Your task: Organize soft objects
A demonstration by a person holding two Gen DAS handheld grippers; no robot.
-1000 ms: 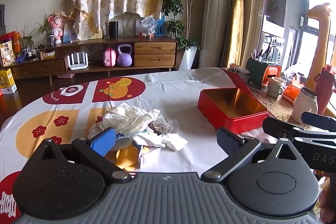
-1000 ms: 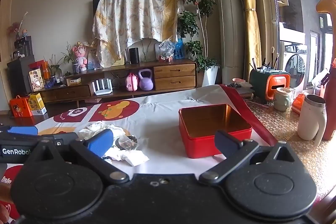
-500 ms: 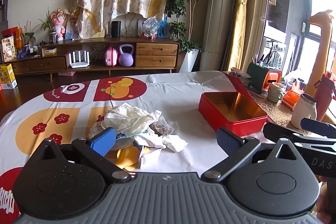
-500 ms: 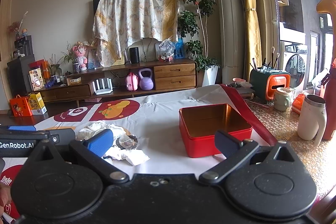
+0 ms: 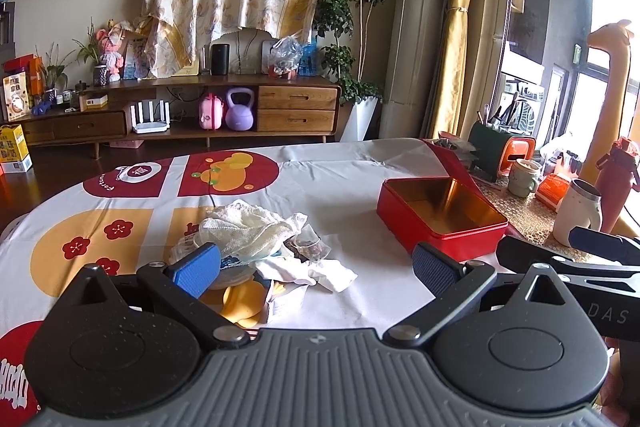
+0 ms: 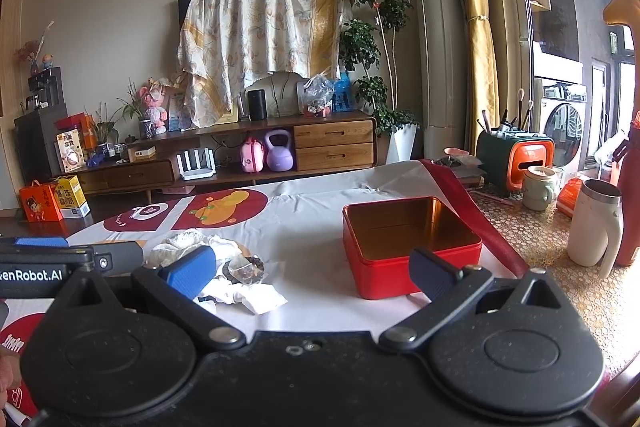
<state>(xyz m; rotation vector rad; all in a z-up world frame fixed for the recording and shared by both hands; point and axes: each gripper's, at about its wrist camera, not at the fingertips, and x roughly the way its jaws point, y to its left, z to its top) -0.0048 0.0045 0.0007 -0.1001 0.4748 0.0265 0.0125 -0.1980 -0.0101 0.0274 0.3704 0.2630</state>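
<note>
A: Grippers over a dining table: where do they stand?

B: Left gripper (image 5: 316, 267) and right gripper (image 6: 312, 271) both hang spread wide, holding nothing.

A: And the soft things?

B: Cream knitted cloth (image 5: 244, 227) tops a heap with a white crumpled cloth (image 5: 316, 273), left of the open red tin (image 5: 440, 217), on the printed tablecloth (image 5: 340, 183).

Readable lettering on the two grippers

The right gripper (image 5: 600, 267) carried the letters "DAS"; the left gripper (image 6: 60, 263) showed "enRobot.AI", its first letter cut off.
</note>
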